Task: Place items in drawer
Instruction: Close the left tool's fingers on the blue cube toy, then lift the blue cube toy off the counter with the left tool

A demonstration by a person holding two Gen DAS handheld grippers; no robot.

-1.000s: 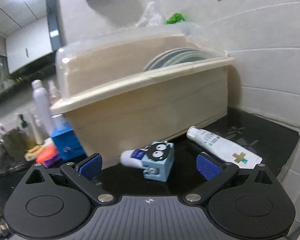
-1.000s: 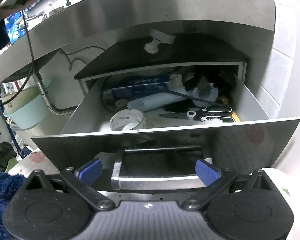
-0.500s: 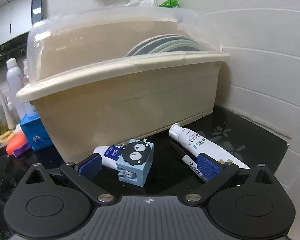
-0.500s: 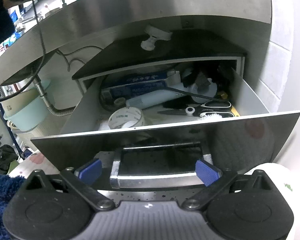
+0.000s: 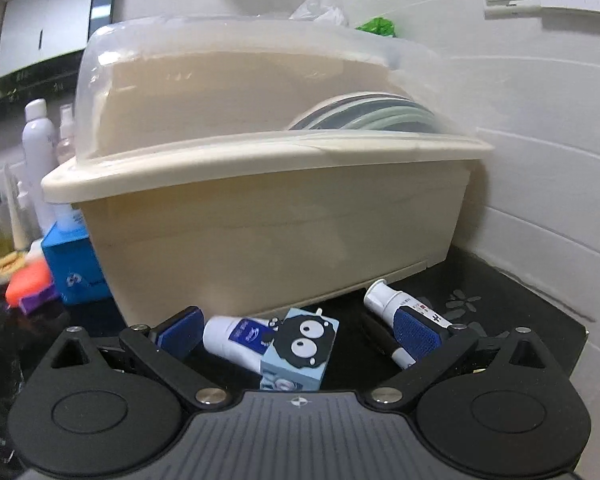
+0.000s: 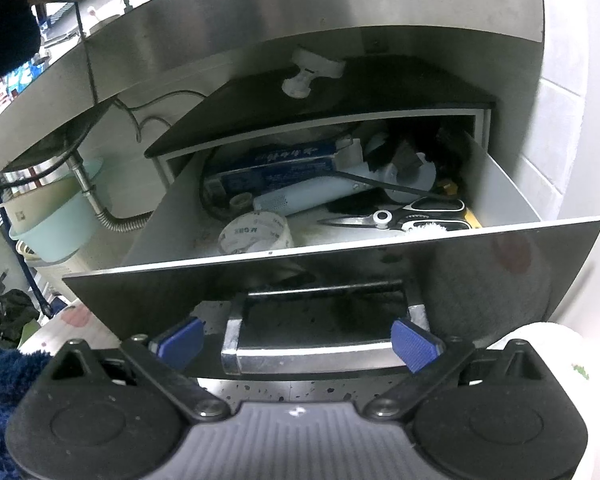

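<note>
Black countertop [image 5: 512, 300] runs under a cream dish rack [image 5: 268, 208] that walls off the back, white tile closing your right. Your left gripper [image 5: 298, 330] is spread wide, empty; the blue cartoon box [image 5: 300, 350] sits between its fingers, small white tube [image 5: 234, 336] touching it, larger tube [image 5: 400, 306] and marker [image 5: 384, 340] by the right finger. Your right gripper [image 6: 296, 340], also spread, faces the open drawer [image 6: 500, 196] at its handle [image 6: 320, 354]; tape roll [image 6: 254, 234] and scissors [image 6: 400, 218] lie inside.

countertop [image 5: 512, 300]: black, shiny
sitting on it: beige dish rack [image 5: 276, 216], blue cartoon box [image 5: 300, 354], two white tubes [image 5: 236, 336] [image 5: 404, 306], marker [image 5: 384, 340], blue tissue box [image 5: 74, 264]
</note>
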